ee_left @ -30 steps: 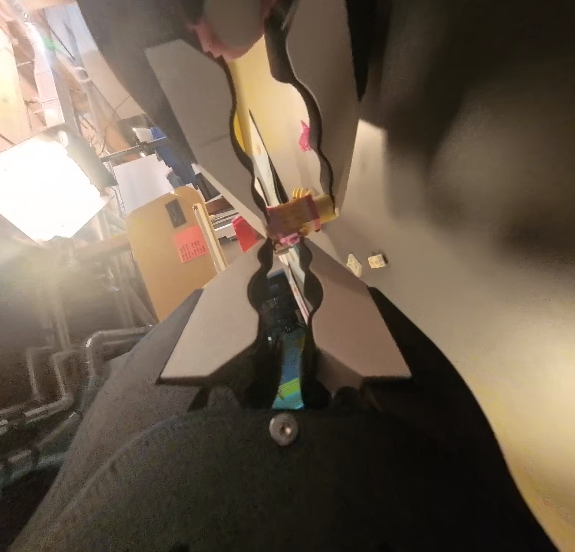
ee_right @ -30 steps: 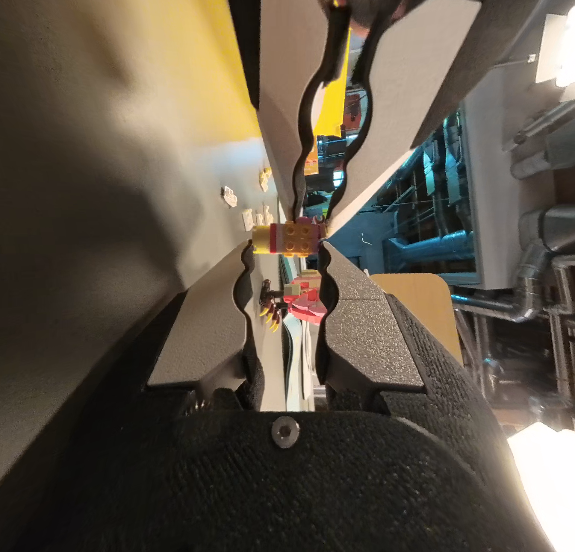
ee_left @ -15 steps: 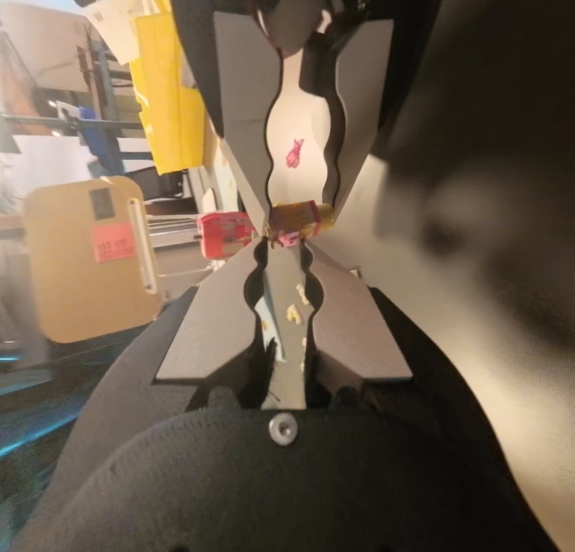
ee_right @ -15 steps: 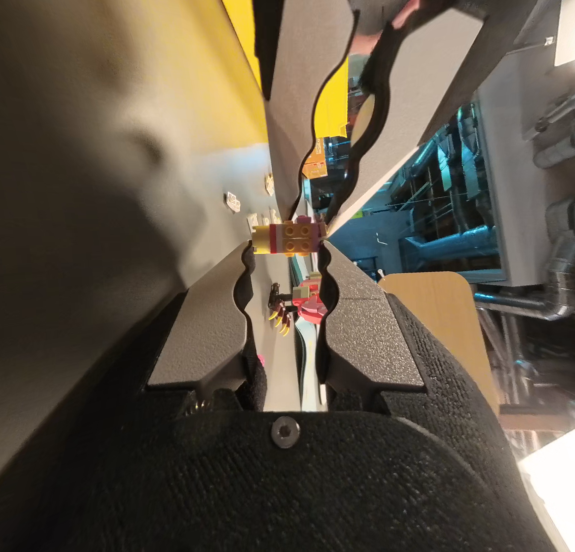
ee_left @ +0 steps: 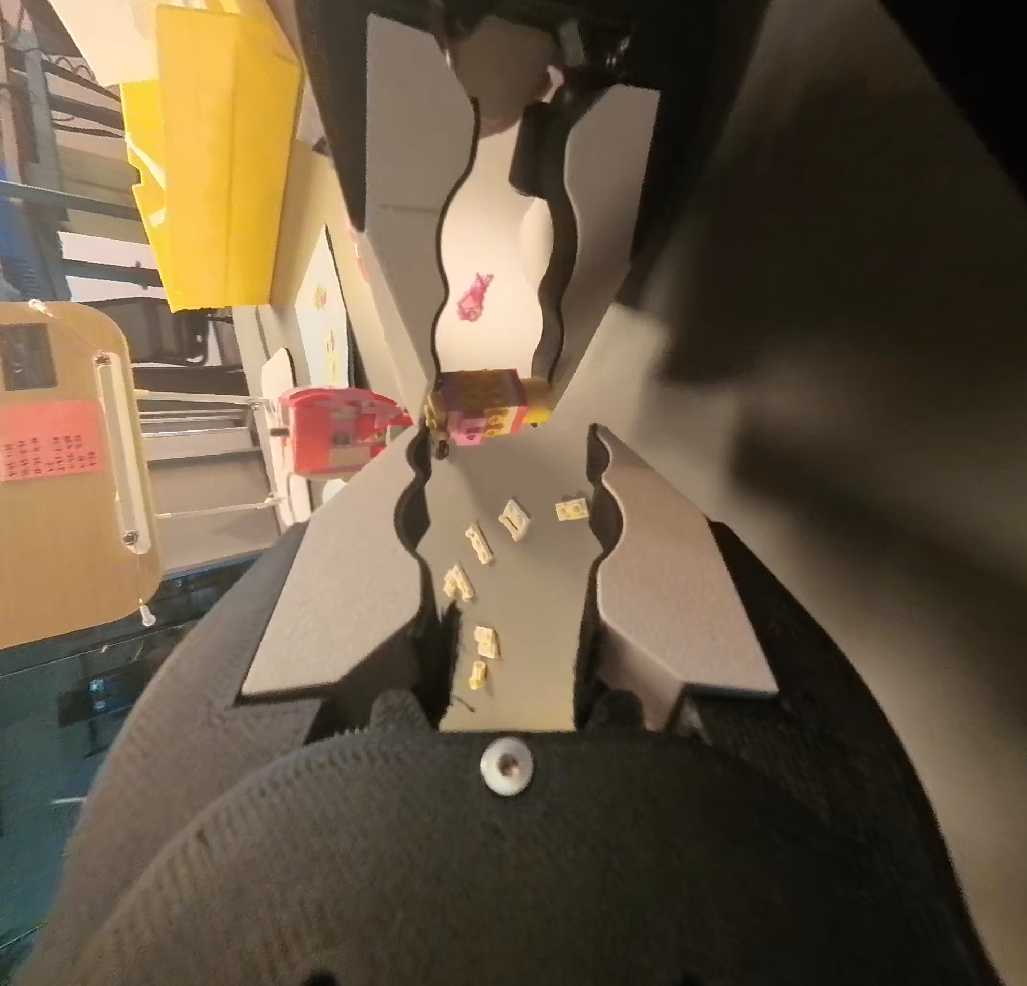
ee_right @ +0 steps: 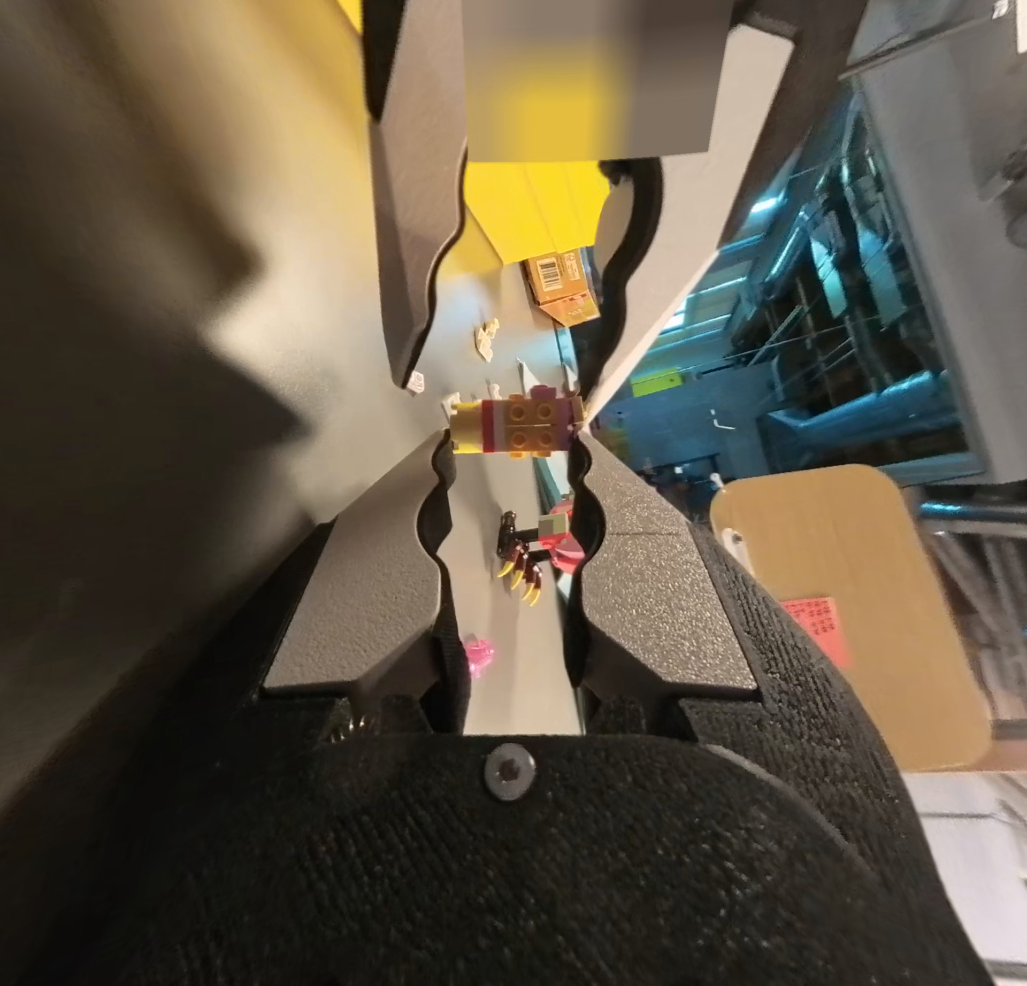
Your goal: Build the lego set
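Right gripper [ee_right: 511, 434]: jaws clamped on a small brick block [ee_right: 517, 423], with a yellow end, red and pink bands, an orange studded face and a purple end. One fingertip presses the yellow end, the other the purple end. The block lies crosswise at the very tips, held clear of the grey counter [ee_left: 533, 598].

Left gripper [ee_left: 508, 440]: jaws spread wide, gripping nothing. The block sits just beyond its tips, close by one fingertip [ee_left: 425, 448]. The other fingertip stands well apart from the yellow end. The right wrist view shows the same, with the left jaws facing in from the far side and one tip clear of the block.

Around the jaws:
- Cream brick pieces [ee_left: 478, 542] lie scattered on the counter, seen between the left jaws.
- A pink piece [ee_left: 472, 304] lies beyond the block, seen between the right jaws.
- A red brick build [ee_left: 333, 431] stands just outside the left jaws.
- A dark clawed piece [ee_right: 519, 565] shows between the right jaws, nearer the camera than the block.
- A yellow box [ee_left: 217, 154] and a tan panel [ee_left: 61, 459] stand farther off.

State of work: the block is assembled and carried by the right gripper alone.

Against the earlier frames: the left jaws were narrow, pinched at the block's purple end. Now they are spread and off it. The right grip is unchanged.
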`<move>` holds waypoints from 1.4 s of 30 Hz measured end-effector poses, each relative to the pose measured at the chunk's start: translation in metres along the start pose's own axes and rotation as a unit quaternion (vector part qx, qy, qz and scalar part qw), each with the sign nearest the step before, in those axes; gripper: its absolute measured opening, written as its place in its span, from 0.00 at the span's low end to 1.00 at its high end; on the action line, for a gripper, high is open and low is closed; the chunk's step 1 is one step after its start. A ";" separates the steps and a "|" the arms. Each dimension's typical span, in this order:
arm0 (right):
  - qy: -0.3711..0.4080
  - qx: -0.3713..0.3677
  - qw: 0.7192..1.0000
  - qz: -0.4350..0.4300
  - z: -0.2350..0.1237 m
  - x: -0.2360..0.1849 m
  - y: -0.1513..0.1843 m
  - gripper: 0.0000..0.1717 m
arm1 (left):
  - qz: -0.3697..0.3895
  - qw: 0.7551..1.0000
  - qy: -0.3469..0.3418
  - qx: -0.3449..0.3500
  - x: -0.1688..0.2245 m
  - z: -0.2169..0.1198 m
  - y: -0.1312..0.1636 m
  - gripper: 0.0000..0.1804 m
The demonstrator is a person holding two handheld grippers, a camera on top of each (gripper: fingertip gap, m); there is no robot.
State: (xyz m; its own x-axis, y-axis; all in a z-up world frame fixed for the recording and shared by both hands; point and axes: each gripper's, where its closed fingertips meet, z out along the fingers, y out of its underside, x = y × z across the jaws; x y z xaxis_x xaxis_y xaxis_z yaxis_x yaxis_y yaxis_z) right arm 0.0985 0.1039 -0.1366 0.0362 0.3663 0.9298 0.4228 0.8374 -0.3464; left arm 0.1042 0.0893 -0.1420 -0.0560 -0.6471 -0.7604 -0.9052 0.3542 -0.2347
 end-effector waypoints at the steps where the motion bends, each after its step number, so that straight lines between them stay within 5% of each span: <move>1: -0.002 0.000 1.000 0.005 0.000 0.000 0.000 0.23 | 0.002 1.000 -0.004 -0.001 0.000 0.001 0.000 0.30; 24: -0.060 -0.025 0.997 0.051 0.000 -0.013 0.004 0.23 | 0.117 0.990 -0.010 -0.083 0.003 0.008 0.007 0.26; 36: -0.057 -0.041 0.997 0.020 0.001 -0.015 0.005 0.23 | 0.071 0.993 0.012 -0.088 0.005 0.010 0.006 0.25; 39: -0.048 -0.039 0.997 0.037 0.003 -0.010 0.006 0.23 | -0.077 0.995 0.047 -0.053 0.008 0.009 -0.002 0.34; 42: -0.032 -0.035 0.997 0.064 0.004 -0.002 0.008 0.23 | -0.315 0.945 0.075 0.036 -0.007 0.006 -0.021 0.39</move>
State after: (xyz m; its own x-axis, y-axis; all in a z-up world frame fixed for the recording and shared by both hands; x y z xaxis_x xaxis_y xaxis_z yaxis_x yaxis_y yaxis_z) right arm 0.0984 0.1114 -0.1412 0.0377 0.4955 0.8678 0.4814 0.7520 -0.4503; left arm 0.1258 0.0899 -0.1353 0.4210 -0.8319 -0.3617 -0.7478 -0.0925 -0.6575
